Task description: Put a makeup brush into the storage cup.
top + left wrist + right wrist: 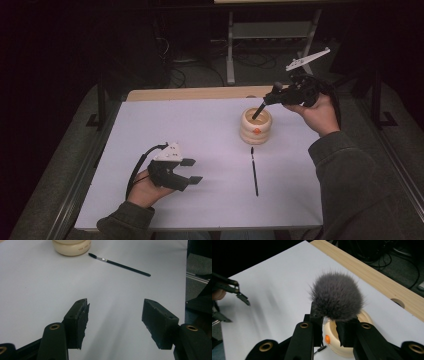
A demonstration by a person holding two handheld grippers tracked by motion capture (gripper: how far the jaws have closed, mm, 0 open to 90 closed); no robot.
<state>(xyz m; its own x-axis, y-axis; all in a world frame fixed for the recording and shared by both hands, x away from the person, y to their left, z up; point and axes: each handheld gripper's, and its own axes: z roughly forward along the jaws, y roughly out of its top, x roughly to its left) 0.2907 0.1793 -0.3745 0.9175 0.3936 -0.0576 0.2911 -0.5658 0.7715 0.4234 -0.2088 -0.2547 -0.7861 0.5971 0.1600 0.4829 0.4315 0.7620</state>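
Left fingers (pixel 194 170) hang released and empty low over the worktop (pixel 150 130). A thin brush (pixel 254 171) lies flat just right of them, long axis running near-to-far. Farther right, the right fingers (pixel 270 99) grip a fluffy brush (pixel 336 297), tilted handle-down into the holder (pixel 255 126) directly beneath them, wrist raised.

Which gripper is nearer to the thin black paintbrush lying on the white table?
The left gripper, though not by much. It hovers open to the left of the thin black paintbrush. The right gripper is beyond it, holding a fluffy brush over the cream holder.
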